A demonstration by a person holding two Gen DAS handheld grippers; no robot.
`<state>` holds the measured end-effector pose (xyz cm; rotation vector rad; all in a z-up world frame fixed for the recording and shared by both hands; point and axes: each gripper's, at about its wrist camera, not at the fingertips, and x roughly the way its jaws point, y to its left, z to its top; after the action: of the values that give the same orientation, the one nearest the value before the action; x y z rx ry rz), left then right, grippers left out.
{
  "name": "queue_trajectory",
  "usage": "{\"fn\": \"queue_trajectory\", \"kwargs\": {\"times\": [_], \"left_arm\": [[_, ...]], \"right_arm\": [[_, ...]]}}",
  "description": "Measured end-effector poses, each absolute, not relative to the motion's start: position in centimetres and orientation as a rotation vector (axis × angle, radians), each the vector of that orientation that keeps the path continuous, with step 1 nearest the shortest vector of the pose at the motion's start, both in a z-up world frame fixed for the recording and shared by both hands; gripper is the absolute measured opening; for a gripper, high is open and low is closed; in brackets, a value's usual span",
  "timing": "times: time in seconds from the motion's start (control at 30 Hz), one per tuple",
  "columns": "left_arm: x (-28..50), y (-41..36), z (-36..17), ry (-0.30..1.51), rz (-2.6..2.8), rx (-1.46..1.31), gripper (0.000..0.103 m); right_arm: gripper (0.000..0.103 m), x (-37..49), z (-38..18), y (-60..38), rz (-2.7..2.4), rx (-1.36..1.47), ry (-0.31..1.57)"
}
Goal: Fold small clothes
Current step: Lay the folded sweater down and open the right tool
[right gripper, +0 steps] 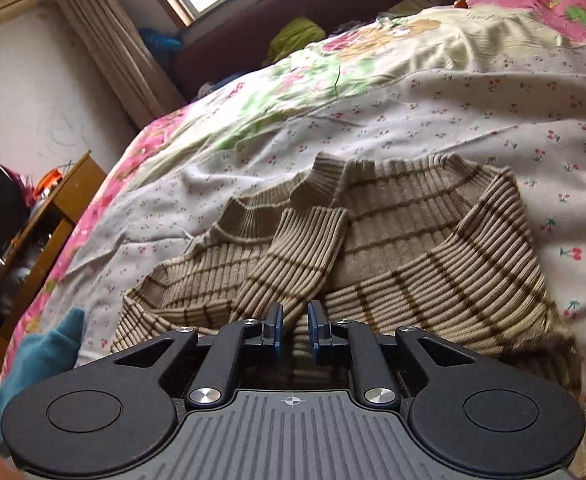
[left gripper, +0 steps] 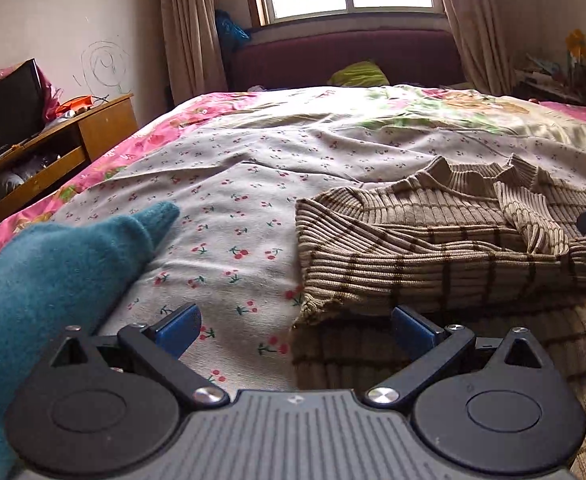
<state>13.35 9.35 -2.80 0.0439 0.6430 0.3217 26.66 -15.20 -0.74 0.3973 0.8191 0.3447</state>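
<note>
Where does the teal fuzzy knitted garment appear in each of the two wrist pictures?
Left wrist: the teal fuzzy knitted garment fills the lower left, beside the left gripper.
Right wrist: it shows only as a small patch at the lower left edge.
Shared landmark: the brown striped ribbed sweater on the cherry-print sheet.
</note>
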Motion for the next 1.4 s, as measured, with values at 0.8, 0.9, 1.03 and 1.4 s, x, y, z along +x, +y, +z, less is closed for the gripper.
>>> {"fn": "queue_trajectory", "kwargs": {"times": [0.8,0.9,1.03,1.4], "left_arm": [[13.4,9.7,-2.9,0.645,0.324,0.018,0.103],[13.5,9.7,-3.0,0.649,0.324,0.014,0.103],[13.6,9.8,-3.2,0.655,0.321,0.008,0.103],[13.7,9.9,-3.4,0.665,0.319,0.003,0.103]], "right_arm": [[0.023,32.8,-4.7,-17.4,0.238,0.674,0.946],[0.023,33.1,-5.5,-17.4,0.246,0.731,0.955],[0.023,33.7,-6.1,-16.5,0.262,0.729,0.947],[0.006,32.7,-5.0,-17.4,0.252,0.805,0.88]]}}
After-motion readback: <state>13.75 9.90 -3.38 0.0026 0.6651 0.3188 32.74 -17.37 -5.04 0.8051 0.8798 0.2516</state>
